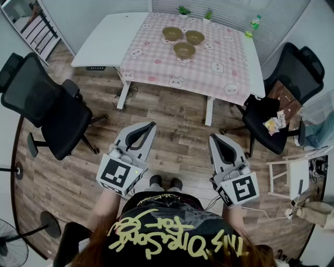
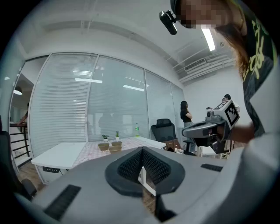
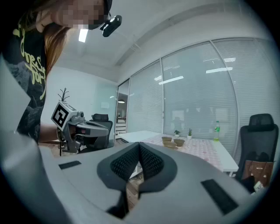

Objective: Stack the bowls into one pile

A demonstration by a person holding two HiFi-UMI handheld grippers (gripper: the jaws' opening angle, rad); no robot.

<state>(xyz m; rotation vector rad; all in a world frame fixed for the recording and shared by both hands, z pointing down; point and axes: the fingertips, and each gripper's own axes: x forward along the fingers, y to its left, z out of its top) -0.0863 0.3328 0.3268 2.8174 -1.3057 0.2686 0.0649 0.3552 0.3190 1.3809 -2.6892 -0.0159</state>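
Three brown bowls stand apart on the pink checked tablecloth (image 1: 172,62): one at the back left (image 1: 172,33), one at the back right (image 1: 194,37), one nearer (image 1: 184,49). They show small and far off in the left gripper view (image 2: 114,148) and the right gripper view (image 3: 178,142). My left gripper (image 1: 152,125) and right gripper (image 1: 213,137) are held low over the wooden floor, well short of the table. Both are shut with nothing between the jaws. In the left gripper view the jaws (image 2: 142,151) meet; the same holds in the right gripper view (image 3: 139,145).
Black office chairs stand at the left (image 1: 49,109) and right (image 1: 284,94) of the white table (image 1: 102,44). Two small potted plants (image 1: 183,10) and a green bottle (image 1: 253,23) sit at the table's far edge. A white stool (image 1: 295,174) is at the right. Another person (image 2: 186,114) stands far off.
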